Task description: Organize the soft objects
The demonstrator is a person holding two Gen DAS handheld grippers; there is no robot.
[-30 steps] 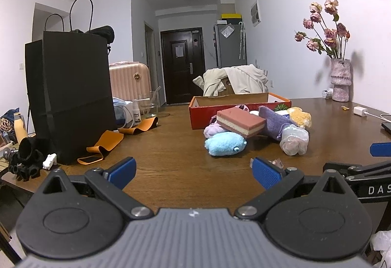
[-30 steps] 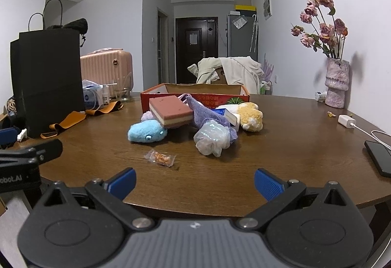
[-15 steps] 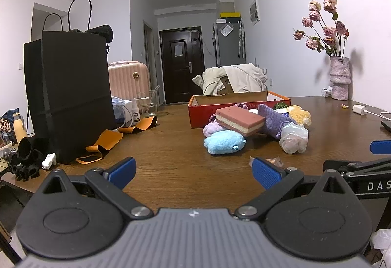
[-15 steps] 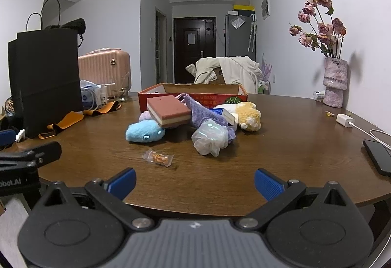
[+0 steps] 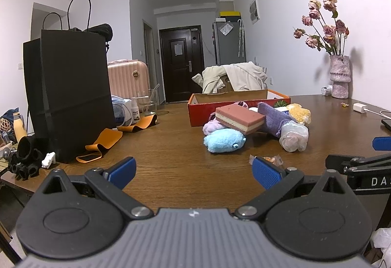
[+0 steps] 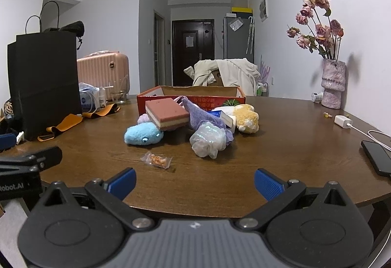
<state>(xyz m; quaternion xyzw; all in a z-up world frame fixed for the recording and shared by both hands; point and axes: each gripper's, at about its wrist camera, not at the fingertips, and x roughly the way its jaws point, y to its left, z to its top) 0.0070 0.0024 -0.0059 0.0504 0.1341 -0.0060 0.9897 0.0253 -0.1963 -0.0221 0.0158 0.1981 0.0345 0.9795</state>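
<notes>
My left gripper point(image 5: 193, 171) and my right gripper point(image 6: 194, 182) both hang at the near edge of the table point(image 6: 281, 145), jaws spread wide and holding nothing. Nearest ahead, at about eleven o'clock from the right gripper, lies a small wrapped snack point(image 6: 156, 160), apart from the rest. Beyond it, at twelve o'clock, the soft things sit in one heap: a blue plush point(image 6: 143, 133), a clear bagged bundle point(image 6: 207, 139), a pink layered sponge point(image 6: 167, 113) leaning across a purple knit pouch point(image 6: 202, 115), and a yellow plush point(image 6: 246, 117) at one o'clock. Just behind the heap stands the red box point(image 6: 146, 98); I see nothing inside it from here. By my reckoning, nothing is sorted yet; every piece is left to move.
</notes>
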